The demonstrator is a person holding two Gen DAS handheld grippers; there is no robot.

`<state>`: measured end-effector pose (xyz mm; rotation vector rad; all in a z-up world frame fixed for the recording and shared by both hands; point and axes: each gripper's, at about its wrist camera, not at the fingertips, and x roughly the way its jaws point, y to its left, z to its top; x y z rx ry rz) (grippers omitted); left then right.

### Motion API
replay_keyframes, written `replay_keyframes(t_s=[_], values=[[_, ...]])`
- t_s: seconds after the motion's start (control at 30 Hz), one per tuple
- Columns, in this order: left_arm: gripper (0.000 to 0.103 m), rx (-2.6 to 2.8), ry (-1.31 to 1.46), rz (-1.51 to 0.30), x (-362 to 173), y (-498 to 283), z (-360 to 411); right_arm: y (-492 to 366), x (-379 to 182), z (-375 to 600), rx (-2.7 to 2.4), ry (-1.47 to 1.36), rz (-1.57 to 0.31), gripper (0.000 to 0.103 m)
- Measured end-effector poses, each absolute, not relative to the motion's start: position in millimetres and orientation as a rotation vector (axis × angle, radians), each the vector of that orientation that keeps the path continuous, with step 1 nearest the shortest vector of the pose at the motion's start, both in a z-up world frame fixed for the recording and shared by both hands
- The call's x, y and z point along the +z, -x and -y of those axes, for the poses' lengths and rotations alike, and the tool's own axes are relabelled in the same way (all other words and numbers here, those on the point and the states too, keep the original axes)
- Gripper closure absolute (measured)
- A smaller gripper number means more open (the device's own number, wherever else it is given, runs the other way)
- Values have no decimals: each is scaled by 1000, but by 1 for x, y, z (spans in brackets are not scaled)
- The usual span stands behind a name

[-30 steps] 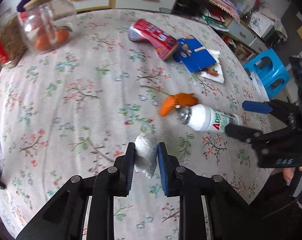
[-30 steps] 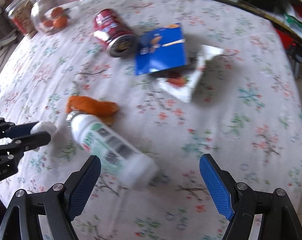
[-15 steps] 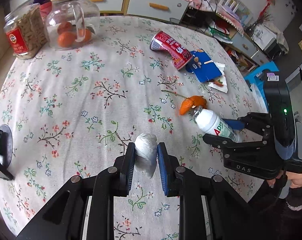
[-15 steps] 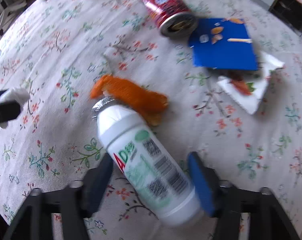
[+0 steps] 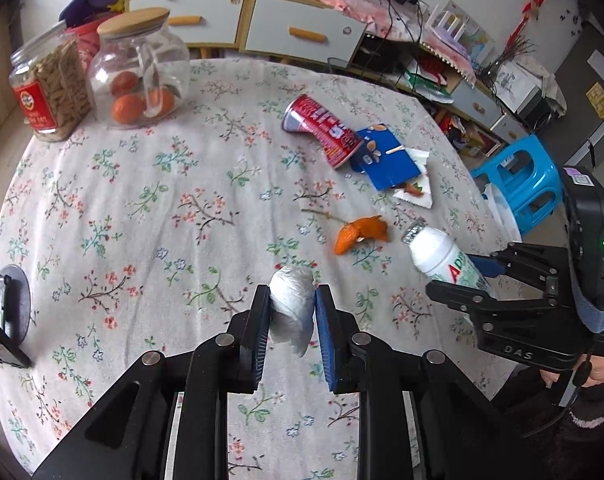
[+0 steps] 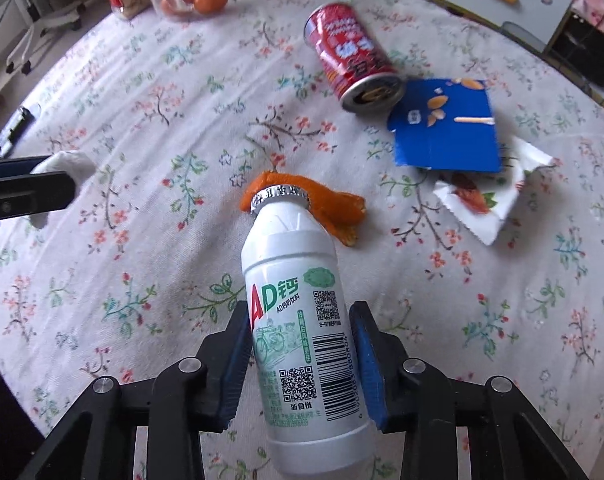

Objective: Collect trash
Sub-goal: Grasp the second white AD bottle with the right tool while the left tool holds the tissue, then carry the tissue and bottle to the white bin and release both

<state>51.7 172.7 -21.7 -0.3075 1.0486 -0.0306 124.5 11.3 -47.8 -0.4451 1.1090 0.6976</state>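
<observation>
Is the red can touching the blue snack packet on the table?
Touching. In the right wrist view the red can's open end rests against the blue snack packet's edge, with no tablecloth between them.

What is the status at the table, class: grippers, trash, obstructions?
Left gripper shut on crumpled tissue. Right gripper just closed on white bottle. Orange peel, red can, blue box still on table. Nothing obstructing.

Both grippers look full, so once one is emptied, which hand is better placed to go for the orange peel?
Right. The right gripper, closing on the white bottle, sits just behind the orange peel; the left gripper holds the tissue wad farther away.
</observation>
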Motion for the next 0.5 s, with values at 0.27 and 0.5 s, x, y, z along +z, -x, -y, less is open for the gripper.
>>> replay_keyframes(t_s=[0.27,0.5], values=[[79,-56,289,-1042,-18,-73,-141,-133,-30,43,615,356,-1087,60],[79,-99,261,-1050,-17,-98,-101,-152,-19,114,492,268,-1091,60]])
